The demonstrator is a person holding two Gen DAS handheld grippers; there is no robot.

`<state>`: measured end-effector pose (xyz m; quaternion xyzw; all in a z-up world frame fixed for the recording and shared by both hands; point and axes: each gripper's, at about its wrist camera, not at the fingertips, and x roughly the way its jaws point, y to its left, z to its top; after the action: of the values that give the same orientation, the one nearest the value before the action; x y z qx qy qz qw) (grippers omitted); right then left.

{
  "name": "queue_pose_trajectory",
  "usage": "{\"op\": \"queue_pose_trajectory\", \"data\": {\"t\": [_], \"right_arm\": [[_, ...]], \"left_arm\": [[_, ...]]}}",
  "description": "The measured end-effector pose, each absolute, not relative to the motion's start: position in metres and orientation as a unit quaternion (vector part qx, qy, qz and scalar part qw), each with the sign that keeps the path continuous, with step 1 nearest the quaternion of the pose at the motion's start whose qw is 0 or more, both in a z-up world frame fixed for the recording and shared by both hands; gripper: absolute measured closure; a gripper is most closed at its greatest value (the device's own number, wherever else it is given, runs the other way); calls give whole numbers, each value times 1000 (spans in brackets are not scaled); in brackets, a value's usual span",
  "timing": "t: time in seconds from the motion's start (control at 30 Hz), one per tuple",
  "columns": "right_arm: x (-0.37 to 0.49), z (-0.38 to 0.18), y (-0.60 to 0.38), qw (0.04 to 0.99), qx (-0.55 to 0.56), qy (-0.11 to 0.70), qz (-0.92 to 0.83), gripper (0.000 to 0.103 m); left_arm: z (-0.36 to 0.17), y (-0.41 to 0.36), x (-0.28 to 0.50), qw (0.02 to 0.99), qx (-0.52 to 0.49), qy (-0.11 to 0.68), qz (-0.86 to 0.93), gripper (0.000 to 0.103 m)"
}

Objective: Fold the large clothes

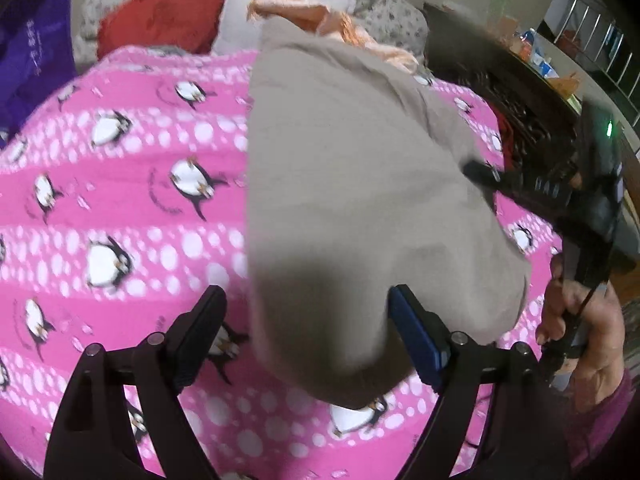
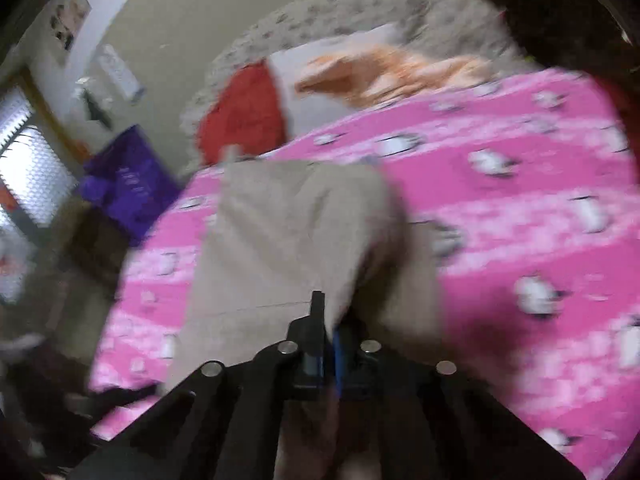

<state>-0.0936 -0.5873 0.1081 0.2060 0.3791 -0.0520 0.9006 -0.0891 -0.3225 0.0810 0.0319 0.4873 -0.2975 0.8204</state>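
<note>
Beige garment [image 1: 360, 184] lies between the released left claw [image 1: 306, 300] — right claw [image 2: 328, 320] clenched on its edge.

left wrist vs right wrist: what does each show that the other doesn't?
Left wrist only: the open left gripper over the beige garment, and a hand holding the right gripper.
Right wrist only: a window and the right gripper's jaws shut at the garment's near edge.
Both: the garment, pink penguin blanket, red cushion, purple bag.

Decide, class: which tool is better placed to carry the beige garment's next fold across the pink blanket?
Probably right: the right tool is shut on the beige garment, while the left tool hangs open above it, gripping nothing.
</note>
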Motion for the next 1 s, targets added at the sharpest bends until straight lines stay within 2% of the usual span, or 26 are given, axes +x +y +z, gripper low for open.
{"op": "queue_pose_trajectory", "data": {"t": [0.13,0.2,0.3,0.33,0.37,0.5,0.6,0.63,0.67,0.8,0.9,1.0], "right_arm": [[-97,67,-622,861,318,396,-39,102],[-101,81,-614,871,284,400,-39,102],[-113,116,-596,887,236,395,-32,85],[-117,123,-592,889,232,394,-27,65],[-123,131,-587,891,231,391,-17,53],[-140,146,-550,903,191,385,25,53],[-137,123,-533,895,155,419,10,57],[-136,111,-534,889,151,431,-2,68],[-135,94,-536,882,144,447,-21,72],[-146,48,-555,862,172,472,-63,67],[-154,54,-559,864,192,463,-56,66],[-162,84,-558,874,185,446,-57,62]], "left_arm": [[54,-336,-78,797,30,522,-302,19],[48,-339,-78,793,28,531,-299,18],[50,-339,-77,794,22,529,-298,18],[51,-341,-79,795,25,527,-298,18],[51,-342,-80,796,28,526,-298,18],[52,-344,-82,799,33,523,-296,18],[51,-345,-84,800,31,522,-293,18],[50,-344,-84,800,32,522,-294,18],[49,-344,-85,798,34,523,-296,18],[43,-347,-91,791,49,529,-305,18],[46,-346,-94,795,56,522,-302,18],[53,-343,-94,800,59,515,-303,18]]}}
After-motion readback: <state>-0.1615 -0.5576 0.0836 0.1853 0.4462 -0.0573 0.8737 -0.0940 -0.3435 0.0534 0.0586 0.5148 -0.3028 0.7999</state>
